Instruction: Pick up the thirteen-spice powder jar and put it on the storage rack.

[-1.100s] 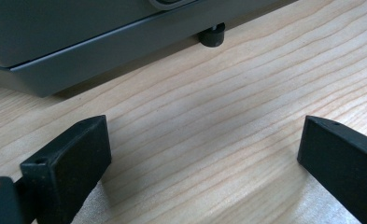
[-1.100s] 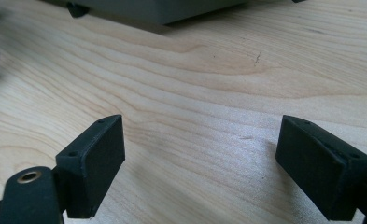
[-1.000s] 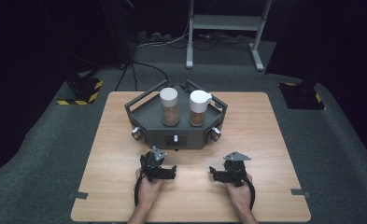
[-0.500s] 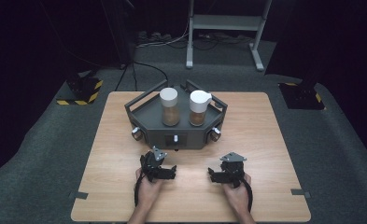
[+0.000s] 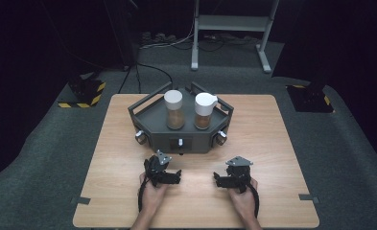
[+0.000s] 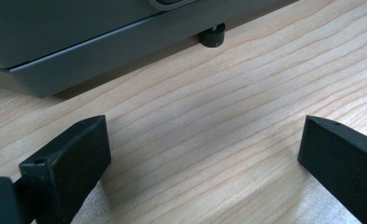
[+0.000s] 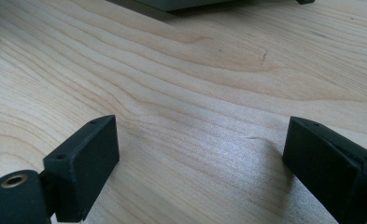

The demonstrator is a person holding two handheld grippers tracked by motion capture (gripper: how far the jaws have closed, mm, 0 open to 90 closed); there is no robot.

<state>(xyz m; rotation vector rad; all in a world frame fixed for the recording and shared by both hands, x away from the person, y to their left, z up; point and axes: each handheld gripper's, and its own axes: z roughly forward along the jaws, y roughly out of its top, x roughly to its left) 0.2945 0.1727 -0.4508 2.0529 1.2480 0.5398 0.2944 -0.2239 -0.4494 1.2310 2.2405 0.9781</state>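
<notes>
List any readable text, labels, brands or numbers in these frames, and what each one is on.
None readable.
Grey tray: no legible print; the small white mark on its front panel is too small to tell.
Two white-capped jars, left jar and right jar: no label visible.
Left gripper and right gripper: no markings visible.
Black-and-yellow hazard stripes on the floor block: a pattern, no words.

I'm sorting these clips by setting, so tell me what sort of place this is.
Probably a lab or recording studio, not a home: a lone wooden table on grey carpet, dark curtained surroundings, a grey hexagonal fixture holding two white-capped jars, and black-and-yellow striped stand bases with cables.
</notes>
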